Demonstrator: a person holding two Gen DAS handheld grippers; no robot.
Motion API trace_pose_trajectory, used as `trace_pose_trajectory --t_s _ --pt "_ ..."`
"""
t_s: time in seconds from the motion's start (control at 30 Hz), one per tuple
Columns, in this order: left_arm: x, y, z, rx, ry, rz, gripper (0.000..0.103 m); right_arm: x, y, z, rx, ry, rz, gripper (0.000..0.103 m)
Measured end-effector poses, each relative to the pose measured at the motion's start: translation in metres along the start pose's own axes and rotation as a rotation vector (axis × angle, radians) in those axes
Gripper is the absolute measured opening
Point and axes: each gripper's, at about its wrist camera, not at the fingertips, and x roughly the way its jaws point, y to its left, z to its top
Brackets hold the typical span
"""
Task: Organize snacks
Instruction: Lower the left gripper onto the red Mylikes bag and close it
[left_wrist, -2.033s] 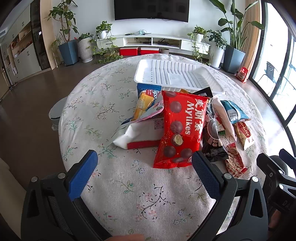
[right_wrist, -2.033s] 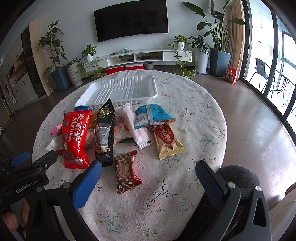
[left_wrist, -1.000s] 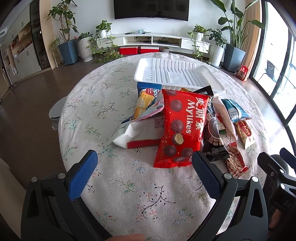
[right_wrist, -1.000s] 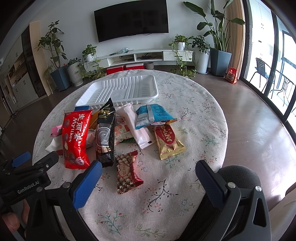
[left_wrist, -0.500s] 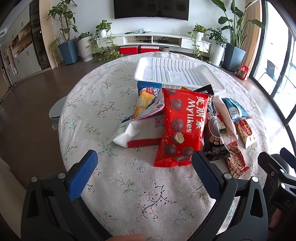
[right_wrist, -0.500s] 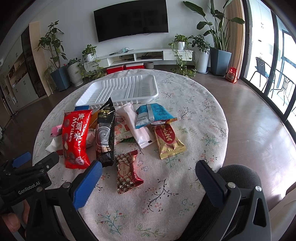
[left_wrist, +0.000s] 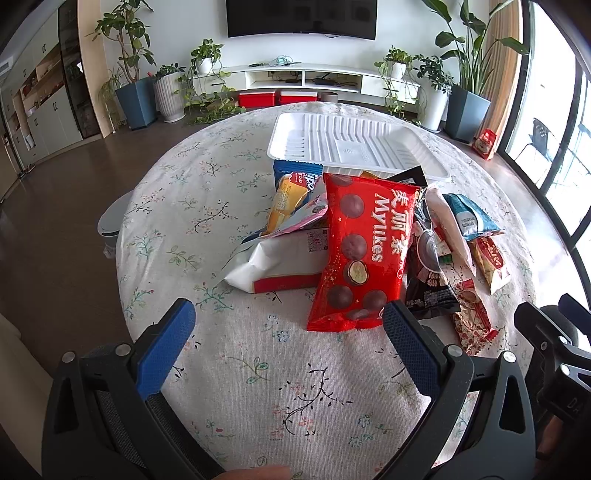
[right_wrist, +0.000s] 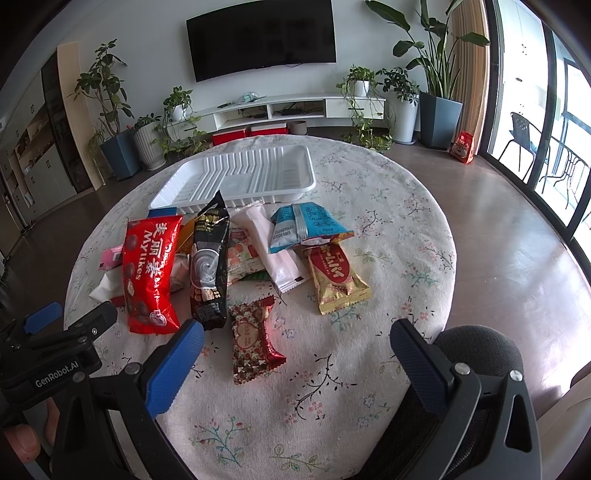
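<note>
Several snack packets lie in a heap on a round floral tablecloth (left_wrist: 207, 221). A red Mylikes bag (left_wrist: 362, 251) lies on a white bag (left_wrist: 280, 258); it also shows in the right wrist view (right_wrist: 149, 273). Beside it are a black packet (right_wrist: 208, 262), a blue packet (right_wrist: 304, 225), a gold packet (right_wrist: 336, 277) and a small red-patterned packet (right_wrist: 253, 339). An empty white tray (left_wrist: 354, 144) stands behind the heap, also in the right wrist view (right_wrist: 243, 177). My left gripper (left_wrist: 288, 328) is open and empty, just before the Mylikes bag. My right gripper (right_wrist: 295, 343) is open and empty, over the patterned packet.
A dark round chair back (right_wrist: 480, 347) sits under my right gripper at the table's near right edge. A grey stool (left_wrist: 110, 218) stands left of the table. Potted plants (right_wrist: 439, 99) and a TV cabinet (right_wrist: 273, 107) line the far wall.
Both grippers have held almost still; the views have shifted only very slightly. Nothing was taken hold of or moved.
</note>
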Motion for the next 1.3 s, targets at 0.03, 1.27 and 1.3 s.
trace_pose_trajectory --t_s 0.03,1.27,1.3 --pt "0.000 -0.001 0.001 0.000 -0.001 0.000 0.103 0.000 0.000 0.001 0.000 0.001 0.000 0.103" --pt "0.040 0.014 -0.041 0.067 0.223 -0.142 0.103 0.017 -0.030 0.006 0.082 0.119 0.184 0.081" --pt "0.039 0.014 -0.041 0.065 0.218 -0.156 0.103 0.018 -0.030 0.004 0.084 0.124 0.197 0.080"
